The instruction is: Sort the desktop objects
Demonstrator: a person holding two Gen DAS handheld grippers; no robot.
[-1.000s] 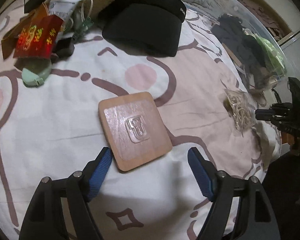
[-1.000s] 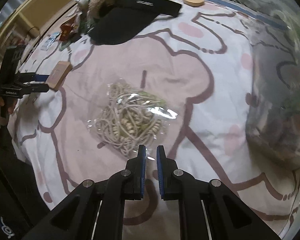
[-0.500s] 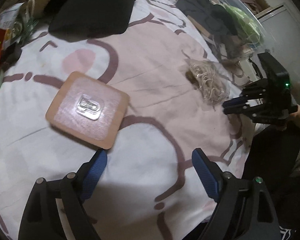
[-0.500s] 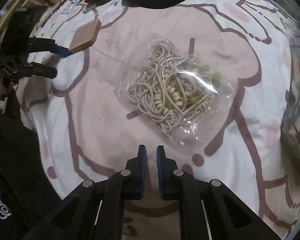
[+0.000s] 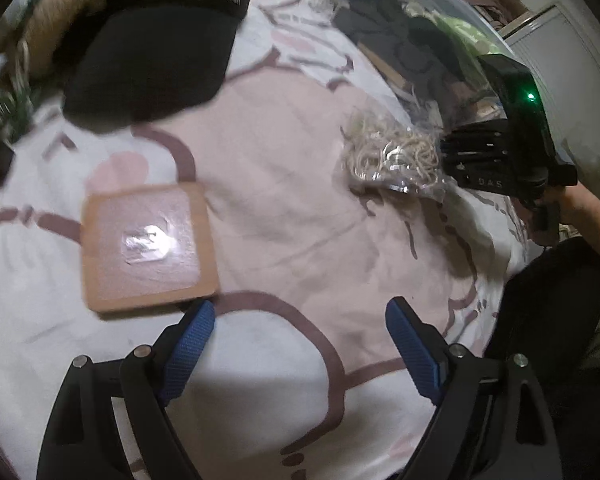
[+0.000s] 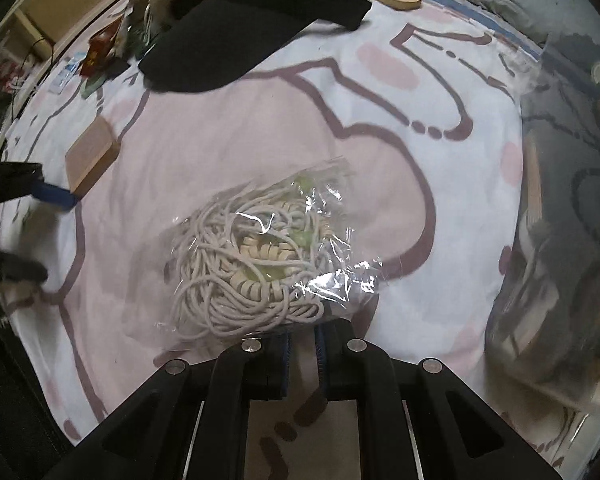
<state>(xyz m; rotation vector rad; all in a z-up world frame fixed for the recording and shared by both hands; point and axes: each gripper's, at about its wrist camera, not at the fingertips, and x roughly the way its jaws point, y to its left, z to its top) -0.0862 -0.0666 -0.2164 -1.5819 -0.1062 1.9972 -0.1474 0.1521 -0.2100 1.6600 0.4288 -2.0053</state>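
2 grippers are working apart: the left gripper (image 5: 300, 332), jaws opening on nothing, is leaving the square wooden coaster (image 5: 148, 246) at 10 o'clock, while the right gripper (image 6: 302, 344), jaws nearly closed and empty, is dipping toward the clear plastic bag of cream cord (image 6: 260, 256) at 12 o'clock, probably to take it.

Dim, warm indoor light; glare on the plastic bag (image 6: 260, 256); left view motion-blurred; heavy fisheye bending, dark corners.

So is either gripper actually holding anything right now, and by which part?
Neither holds anything. The left gripper is opening over bare sheet beside the wooden coaster; the right gripper sits shut at the cord bag edge.
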